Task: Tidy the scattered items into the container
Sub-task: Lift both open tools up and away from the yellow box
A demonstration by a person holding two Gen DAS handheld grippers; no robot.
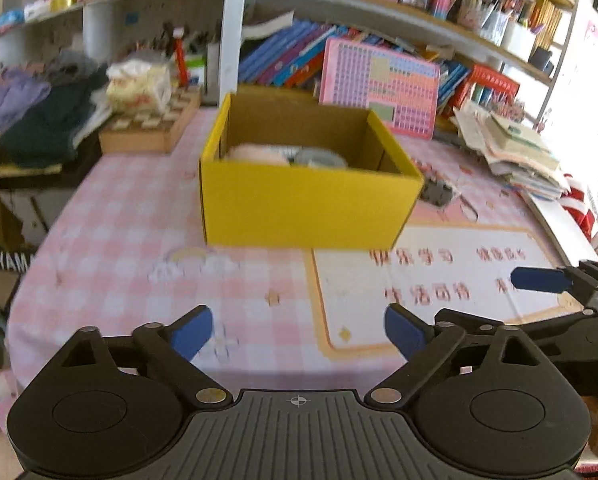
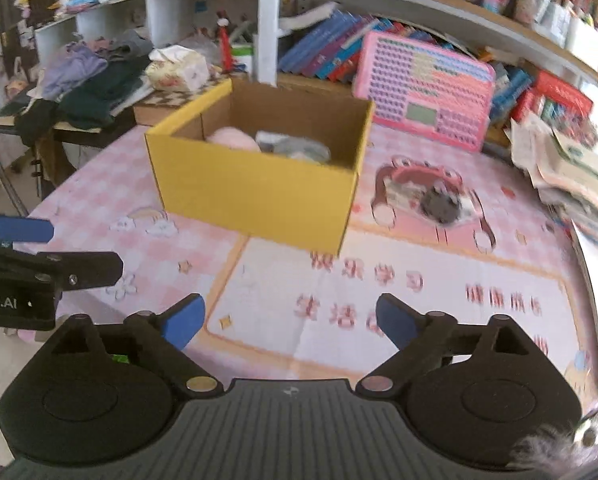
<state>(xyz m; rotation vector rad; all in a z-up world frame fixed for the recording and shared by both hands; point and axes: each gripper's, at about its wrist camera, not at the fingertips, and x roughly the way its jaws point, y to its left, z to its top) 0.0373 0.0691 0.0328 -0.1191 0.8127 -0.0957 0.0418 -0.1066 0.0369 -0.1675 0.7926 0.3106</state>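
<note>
A yellow cardboard box (image 1: 307, 204) stands open on the pink checked table; it also shows in the right wrist view (image 2: 255, 196). Inside lie a pink soft item (image 2: 235, 138) and a grey-white item (image 2: 295, 146). A dark round item (image 2: 441, 206) lies on the table to the right of the box, partly seen in the left wrist view (image 1: 437, 192). My left gripper (image 1: 298, 334) is open and empty, near the table's front edge. My right gripper (image 2: 289, 322) is open and empty, to the right of the left one.
A pink toy keyboard (image 2: 425, 88) leans on books behind the box. A pile of papers (image 1: 515, 148) sits at the right. A wooden tray (image 1: 151, 128) with a tissue pack and clothes (image 2: 91, 80) are at the back left. A printed mat (image 2: 379, 300) lies in front.
</note>
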